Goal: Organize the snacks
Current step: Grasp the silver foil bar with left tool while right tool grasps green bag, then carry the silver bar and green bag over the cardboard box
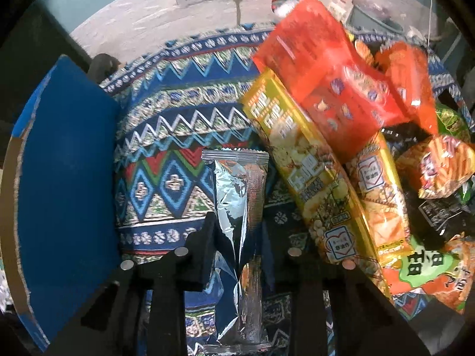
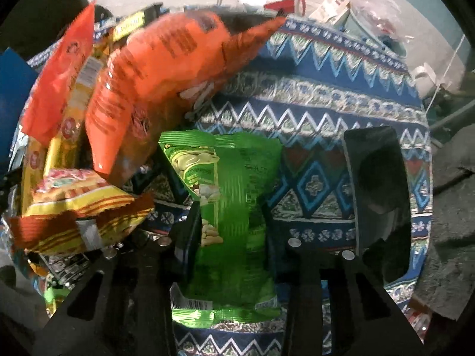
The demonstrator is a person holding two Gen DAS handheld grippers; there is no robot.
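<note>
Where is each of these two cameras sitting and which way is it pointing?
Left wrist: rides the left gripper, looking forward and down at a silver packet between its fingers, blue box leftward.
Right wrist: rides the right gripper, facing down at a green bag between its fingers, black tray rightward.
Shared: patterned cloth, orange and yellow snack pile.

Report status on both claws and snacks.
Left claw shut on crinkled silver foil packet. Right claw shut on glossy green nut bag. Orange packets heaped alongside.
</note>
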